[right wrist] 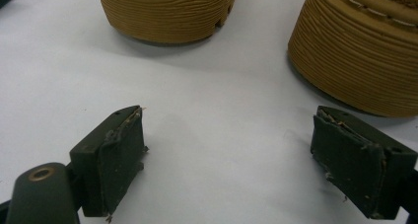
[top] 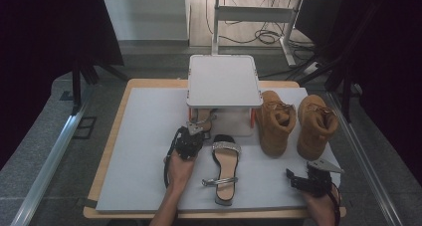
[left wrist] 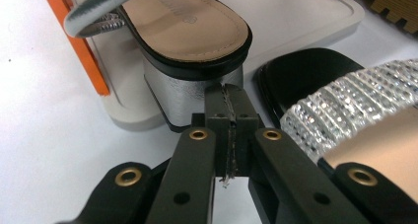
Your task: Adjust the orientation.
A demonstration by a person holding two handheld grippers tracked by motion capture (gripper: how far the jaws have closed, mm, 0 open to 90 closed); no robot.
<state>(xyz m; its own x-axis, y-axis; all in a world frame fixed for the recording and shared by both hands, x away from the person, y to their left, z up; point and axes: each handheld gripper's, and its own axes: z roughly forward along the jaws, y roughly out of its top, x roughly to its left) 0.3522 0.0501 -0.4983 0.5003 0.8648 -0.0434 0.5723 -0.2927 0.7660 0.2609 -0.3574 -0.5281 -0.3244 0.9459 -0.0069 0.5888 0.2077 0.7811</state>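
Observation:
A sandal with a tan insole and a silver block heel [left wrist: 172, 93] stands on the white base tray [left wrist: 315, 24] of a small rack. My left gripper [left wrist: 230, 98] is shut with nothing between its jaws, tips right at that heel; from above, the left gripper [top: 198, 129] sits at the rack's front. The matching sandal [top: 225, 169], black-soled with a rhinestone strap [left wrist: 345, 110], lies flat on the mat just right of it. My right gripper [right wrist: 236, 155] stands open over bare mat, short of the ribbed soles of two tan boots [right wrist: 167, 12] [right wrist: 360, 51]; it is the right gripper [top: 304, 175] at the front right.
The white rack [top: 224, 79] with orange legs [left wrist: 81, 51] stands at the mat's back centre. Both tan boots [top: 275, 121] [top: 315, 126] stand upright right of it. A grey mat [top: 144, 151] covers the wooden table. Table legs and cables lie on the floor beyond.

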